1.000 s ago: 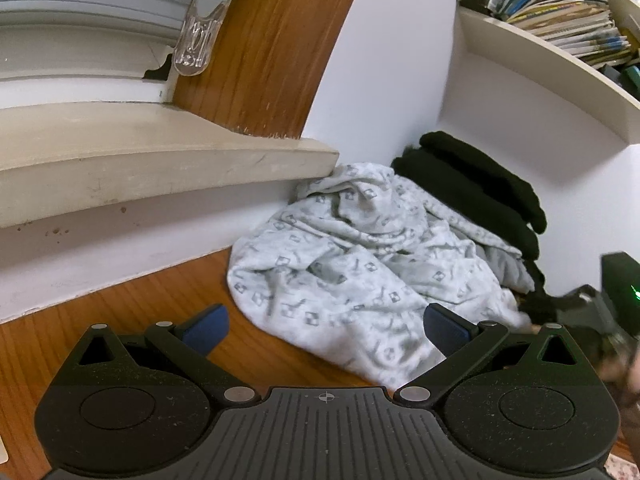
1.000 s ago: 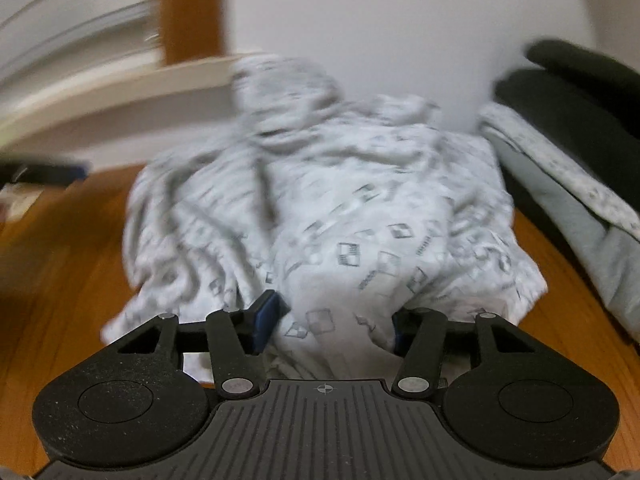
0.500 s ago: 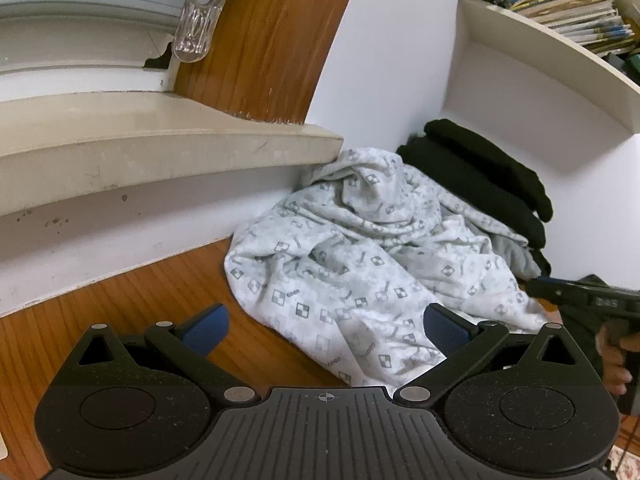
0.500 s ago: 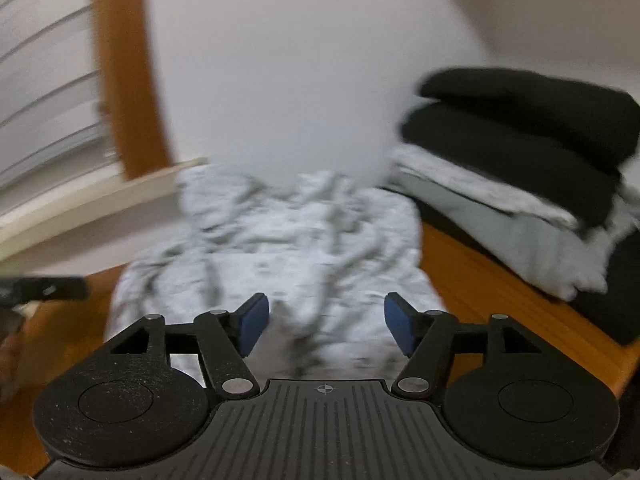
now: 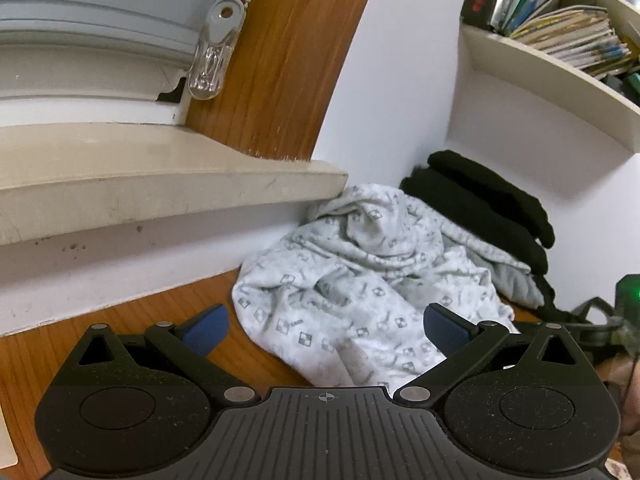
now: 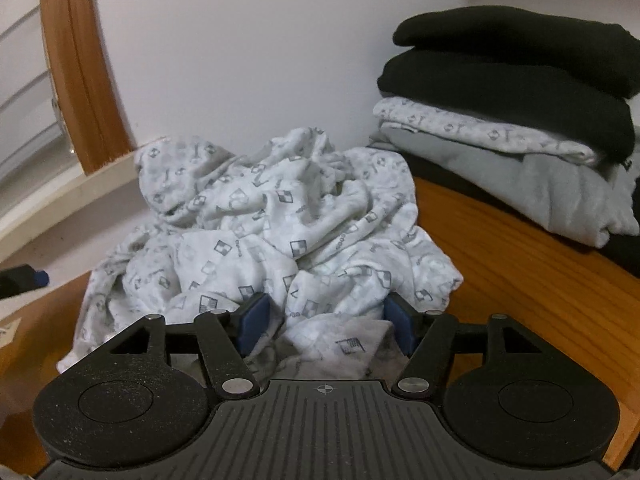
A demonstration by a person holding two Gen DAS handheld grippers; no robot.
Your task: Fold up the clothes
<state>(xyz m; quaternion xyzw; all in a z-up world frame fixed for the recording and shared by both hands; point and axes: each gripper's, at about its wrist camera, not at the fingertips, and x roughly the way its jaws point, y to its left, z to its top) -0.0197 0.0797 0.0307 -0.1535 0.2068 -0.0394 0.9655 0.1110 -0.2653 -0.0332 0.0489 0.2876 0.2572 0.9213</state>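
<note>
A crumpled white garment with a grey check print (image 5: 360,280) (image 6: 280,232) lies in a heap on the wooden table (image 5: 140,320), against the wall corner. My left gripper (image 5: 324,328) is open and hovers just in front of the heap's near edge. My right gripper (image 6: 328,318) is at the heap's right side. Its jaws stand apart with a loose fold of the garment between the blue pads (image 6: 256,316), and the pads do not squeeze it. The right gripper's body, with a green light, shows at the right edge of the left wrist view (image 5: 624,292).
A stack of folded clothes (image 6: 520,80) (image 5: 492,208), black on top over patterned white and grey, sits right of the heap. A window sill (image 5: 160,176) juts out on the left, with a blind-cord pull (image 5: 212,60) above. A bookshelf (image 5: 560,32) hangs overhead.
The right gripper swung away from the heap, rolled, and came back to it, its jaws a little wider. The garment's folds shifted slightly. The left gripper stayed put.
</note>
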